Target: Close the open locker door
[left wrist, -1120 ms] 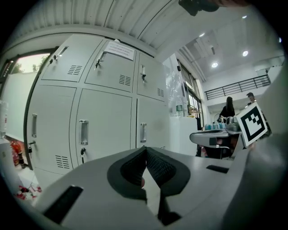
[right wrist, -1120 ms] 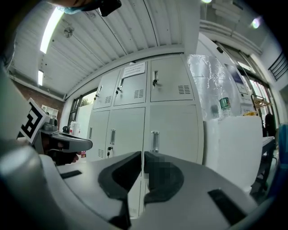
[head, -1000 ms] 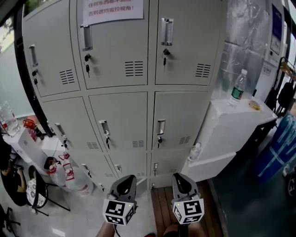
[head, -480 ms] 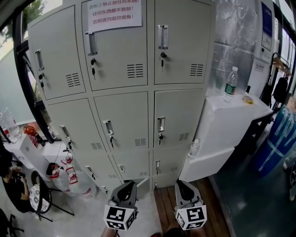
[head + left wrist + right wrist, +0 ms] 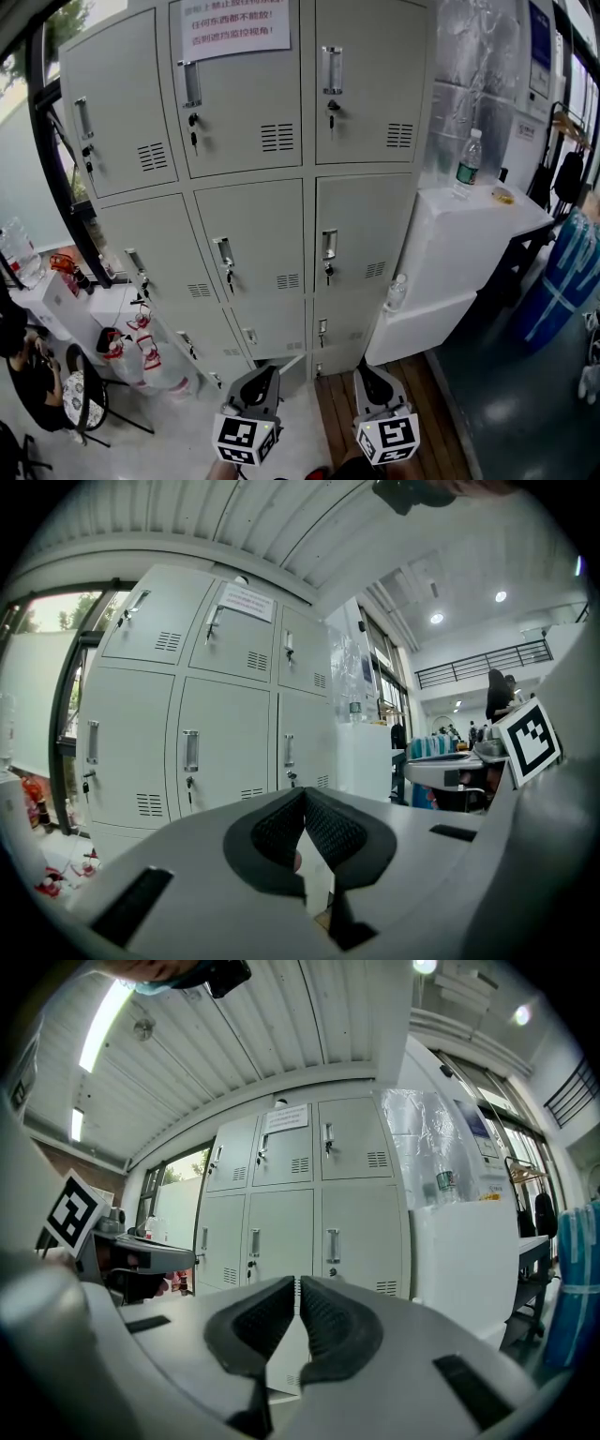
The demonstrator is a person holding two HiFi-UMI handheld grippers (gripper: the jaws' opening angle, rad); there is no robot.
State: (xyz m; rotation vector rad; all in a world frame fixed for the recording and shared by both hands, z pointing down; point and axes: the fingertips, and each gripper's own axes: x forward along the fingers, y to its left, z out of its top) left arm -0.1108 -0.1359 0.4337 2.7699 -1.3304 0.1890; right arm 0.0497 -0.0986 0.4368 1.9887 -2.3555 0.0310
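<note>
A grey bank of lockers [image 5: 253,234] fills the head view, three columns by three rows, with a paper notice [image 5: 234,26] on the top middle door. The upper and middle doors lie flush. The bottom middle door [image 5: 272,336] has a lower edge that seems to stand out slightly; I cannot tell for sure that it is ajar. My left gripper [image 5: 265,373] and right gripper [image 5: 364,372] are side by side at the bottom of the view. Both point at the bottom row and stand short of it. Left gripper [image 5: 305,794] and right gripper [image 5: 298,1282] are shut and hold nothing.
A white cabinet [image 5: 469,244] stands right of the lockers with a water bottle [image 5: 466,169] on top and another bottle [image 5: 397,292] on its lower ledge. Red-capped jugs [image 5: 141,352] and a seated person [image 5: 28,370] are at the left. A blue bin [image 5: 572,281] stands far right.
In the head view the lockers have slid down and look slightly farther away, so more of the bottom row shows. Both grippers sit a little lower in the picture and have stayed shut.
</note>
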